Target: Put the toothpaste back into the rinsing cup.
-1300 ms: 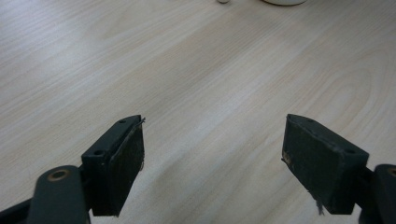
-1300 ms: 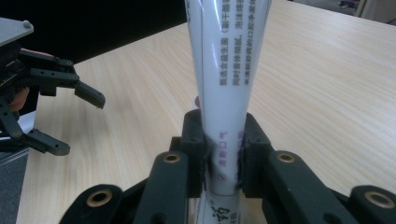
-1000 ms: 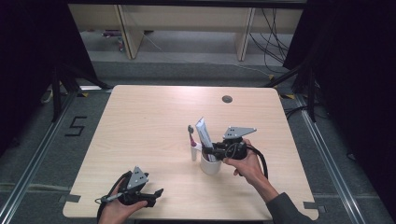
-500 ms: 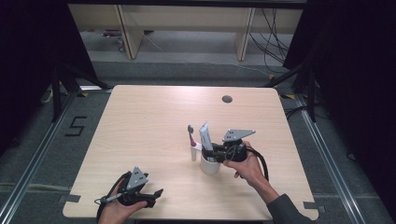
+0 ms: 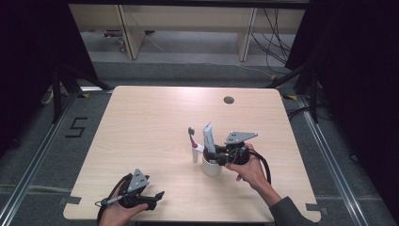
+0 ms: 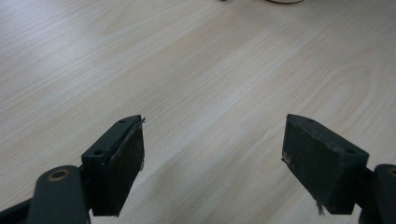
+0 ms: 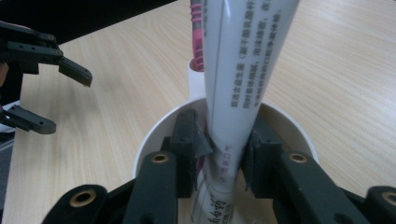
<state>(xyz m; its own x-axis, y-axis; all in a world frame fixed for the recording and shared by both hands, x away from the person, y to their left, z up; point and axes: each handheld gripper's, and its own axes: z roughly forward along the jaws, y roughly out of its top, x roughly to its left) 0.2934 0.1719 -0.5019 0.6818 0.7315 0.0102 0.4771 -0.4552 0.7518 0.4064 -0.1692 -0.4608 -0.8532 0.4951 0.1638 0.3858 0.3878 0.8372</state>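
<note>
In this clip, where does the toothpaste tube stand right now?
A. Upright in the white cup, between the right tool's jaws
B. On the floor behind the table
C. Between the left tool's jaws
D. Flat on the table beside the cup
A: the toothpaste tube rises out of the white cup, between the jaws of the right tool.

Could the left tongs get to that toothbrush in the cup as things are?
Probably yes. The left tongs stand open over bare table, with nothing between them and the toothbrush. The right tongs, around the tube, crowd only the cup's other side.
</note>
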